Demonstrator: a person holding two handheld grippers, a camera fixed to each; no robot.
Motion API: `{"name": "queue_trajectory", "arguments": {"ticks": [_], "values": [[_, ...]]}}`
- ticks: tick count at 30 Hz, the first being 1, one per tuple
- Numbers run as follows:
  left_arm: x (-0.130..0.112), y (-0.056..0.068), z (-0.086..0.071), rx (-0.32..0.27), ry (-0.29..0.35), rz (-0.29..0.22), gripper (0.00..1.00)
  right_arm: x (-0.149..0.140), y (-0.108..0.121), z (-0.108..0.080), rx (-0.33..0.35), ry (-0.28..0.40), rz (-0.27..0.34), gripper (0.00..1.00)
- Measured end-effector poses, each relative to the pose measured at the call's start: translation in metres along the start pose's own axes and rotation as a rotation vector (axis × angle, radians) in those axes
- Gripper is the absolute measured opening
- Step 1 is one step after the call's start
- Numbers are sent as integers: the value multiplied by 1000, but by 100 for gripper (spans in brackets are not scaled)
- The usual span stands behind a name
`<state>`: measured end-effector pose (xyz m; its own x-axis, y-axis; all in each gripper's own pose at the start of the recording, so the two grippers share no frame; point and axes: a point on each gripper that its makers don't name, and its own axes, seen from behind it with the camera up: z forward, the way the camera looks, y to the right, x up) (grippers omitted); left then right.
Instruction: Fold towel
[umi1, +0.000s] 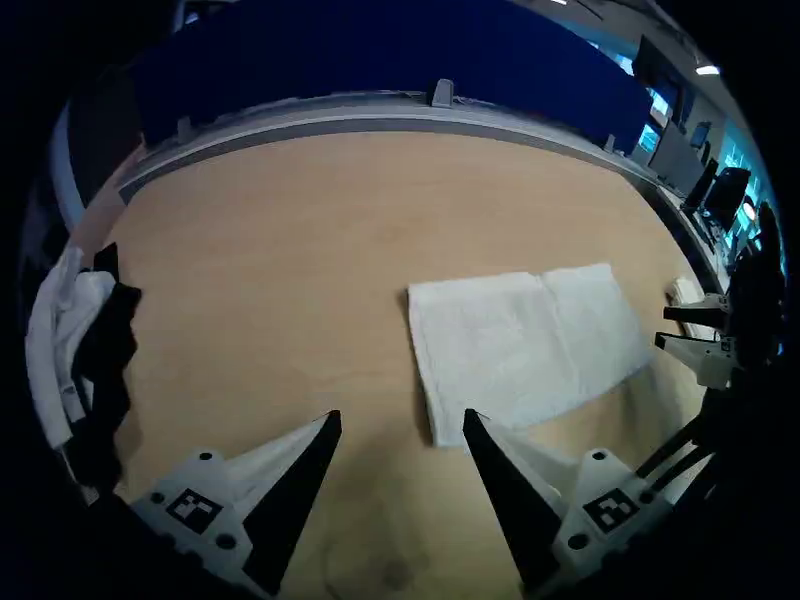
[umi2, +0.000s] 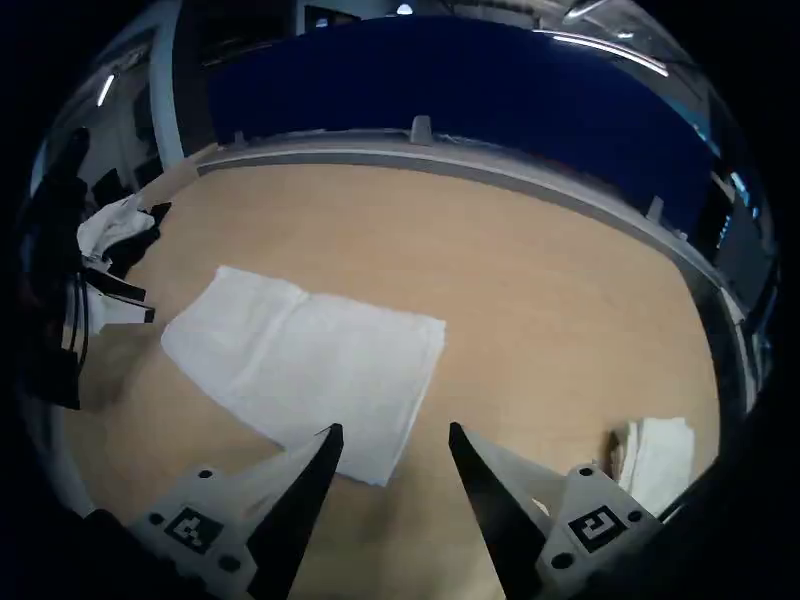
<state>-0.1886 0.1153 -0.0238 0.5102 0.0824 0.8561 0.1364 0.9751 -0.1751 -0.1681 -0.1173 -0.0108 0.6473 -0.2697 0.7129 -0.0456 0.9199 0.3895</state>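
Setting: a pale wooden surface (umi1: 280, 250) with a blue partition (umi1: 400, 60) standing along its far edge at 12 o'clock.

Towel: the white towel (umi1: 525, 340) lies flat on the surface as a folded rectangle, with one straight line crossing it. In the left gripper view it sits just past centre towards 3 o'clock. In the right gripper view it sits towards 8 o'clock.

Left gripper: the left gripper (umi1: 400, 420) is at 6 o'clock in its own view, its two dark fingers spread wide with bare wood between them. Its 5 o'clock fingertip overlaps the towel's near corner; whether it touches the cloth cannot be told.

Right gripper: the right gripper (umi2: 393, 432) is at 6 o'clock in its own view, fingers likewise spread apart and holding nothing. Its 7 o'clock fingertip overlaps the towel's near edge; contact cannot be told.

Each seen from the other: the right gripper shows at 3 o'clock in the left gripper view, beside the towel's short end. The left gripper shows at 9 o'clock in the right gripper view.

Other cloth: a heap of white and black cloth (umi1: 80, 350) lies at 9 o'clock in the left gripper view. A small folded white cloth (umi2: 660, 460) rests at 4 o'clock in the right gripper view, well apart from the towel.
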Motion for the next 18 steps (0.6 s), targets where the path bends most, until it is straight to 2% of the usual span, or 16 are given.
{"name": "queue_trajectory", "arguments": {"ticks": [7,15,18], "values": [[-39,0,-13,5,-30,-27,90,-20,-7,-3,26,-23,1,80],[-65,2,-43,11,-33,-102,90,-35,-12,8,63,-48,2,59],[-74,2,-55,12,-34,-121,91,-38,-14,11,67,-56,1,46]]}}
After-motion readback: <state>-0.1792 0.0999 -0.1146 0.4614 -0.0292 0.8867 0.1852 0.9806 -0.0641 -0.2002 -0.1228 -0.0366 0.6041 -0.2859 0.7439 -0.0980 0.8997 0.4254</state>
